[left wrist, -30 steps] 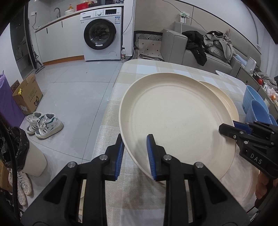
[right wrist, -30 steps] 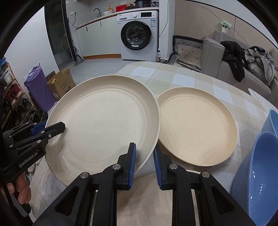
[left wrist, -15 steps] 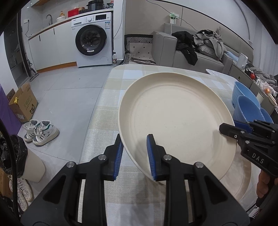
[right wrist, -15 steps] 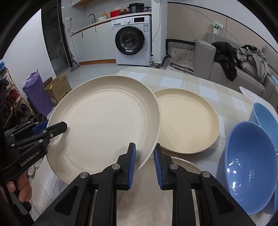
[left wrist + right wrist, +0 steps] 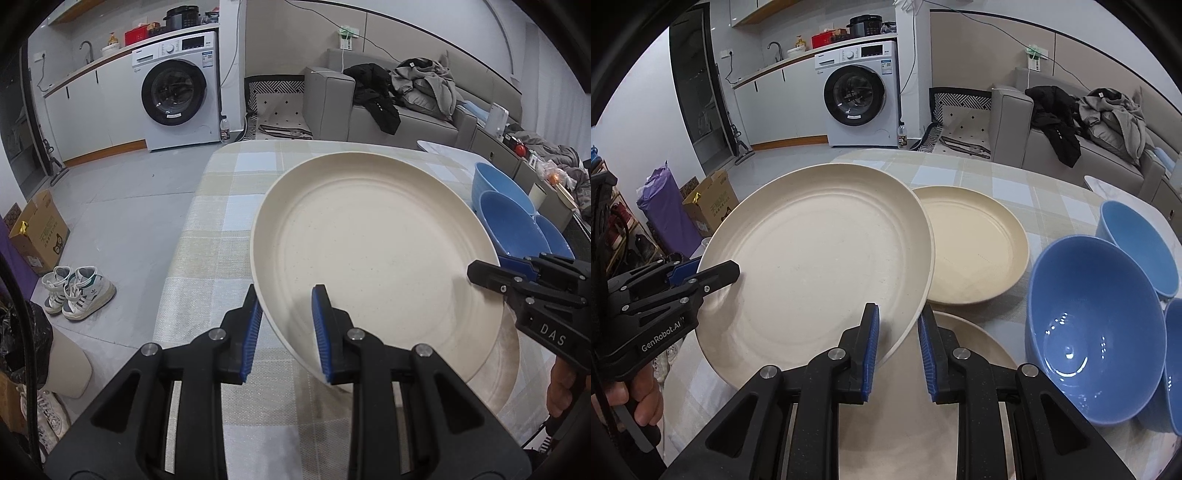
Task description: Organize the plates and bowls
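1. The large cream plate [image 5: 820, 266] is held tilted above the table, carried between both grippers.
2. The left gripper [image 5: 286, 325] is nearly closed, its blue pads pinching the plate's near-left rim.
3. The right gripper [image 5: 897, 343] is likewise nearly closed, clamped on the plate's opposite rim.
4. Directly below the right gripper lies another cream plate [image 5: 982, 354], flat on the checked tablecloth [image 5: 1015, 184].
5. Just beyond the right gripper's fingers, partly overlapped by the held plate in this view, sits a smaller yellowish plate [image 5: 979, 247].
6. To the right of the right gripper stand three blue bowls [image 5: 1093, 325], close together.
7. Far ahead of both grippers are a washing machine [image 5: 860, 92] and a grey sofa [image 5: 1071, 147] with clothes on it.
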`<control>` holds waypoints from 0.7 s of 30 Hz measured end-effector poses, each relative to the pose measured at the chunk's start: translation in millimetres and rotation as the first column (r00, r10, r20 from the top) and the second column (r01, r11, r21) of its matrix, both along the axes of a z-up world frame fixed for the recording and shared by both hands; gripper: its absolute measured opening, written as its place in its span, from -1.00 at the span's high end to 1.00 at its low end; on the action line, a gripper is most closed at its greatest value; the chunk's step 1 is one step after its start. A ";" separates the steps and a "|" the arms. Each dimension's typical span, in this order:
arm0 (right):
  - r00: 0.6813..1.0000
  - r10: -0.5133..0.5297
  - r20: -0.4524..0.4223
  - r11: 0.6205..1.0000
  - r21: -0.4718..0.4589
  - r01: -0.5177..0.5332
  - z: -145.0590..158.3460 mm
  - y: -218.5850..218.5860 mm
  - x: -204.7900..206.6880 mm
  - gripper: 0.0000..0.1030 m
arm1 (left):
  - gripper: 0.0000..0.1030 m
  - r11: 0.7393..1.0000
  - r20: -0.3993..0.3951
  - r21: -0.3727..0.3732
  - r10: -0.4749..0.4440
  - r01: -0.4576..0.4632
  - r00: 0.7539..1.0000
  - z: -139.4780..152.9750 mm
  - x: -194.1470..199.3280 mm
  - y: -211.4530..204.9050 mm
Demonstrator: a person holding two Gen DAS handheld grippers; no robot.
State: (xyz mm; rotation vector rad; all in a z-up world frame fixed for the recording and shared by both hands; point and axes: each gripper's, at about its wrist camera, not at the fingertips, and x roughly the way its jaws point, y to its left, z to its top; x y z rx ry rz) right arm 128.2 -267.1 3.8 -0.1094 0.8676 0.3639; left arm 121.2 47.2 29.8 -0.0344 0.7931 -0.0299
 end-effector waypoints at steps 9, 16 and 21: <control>0.999 -0.037 0.000 0.999 0.013 0.037 2.7 -18.1 -18.1 0.56 | 0.55 0.999 0.005 0.016 -0.052 0.052 0.999 3.5 -8.9 -19.8; 0.998 -0.061 -0.004 0.998 0.024 0.061 2.1 -31.3 -27.4 0.55 | 0.55 0.996 -0.001 0.014 -0.087 0.087 0.996 1.6 -10.3 -29.6; 0.997 -0.075 -0.007 0.997 0.026 0.075 0.6 -37.7 -33.7 0.55 | 0.55 0.994 -0.005 0.021 -0.108 0.108 0.994 -0.7 -12.3 -35.7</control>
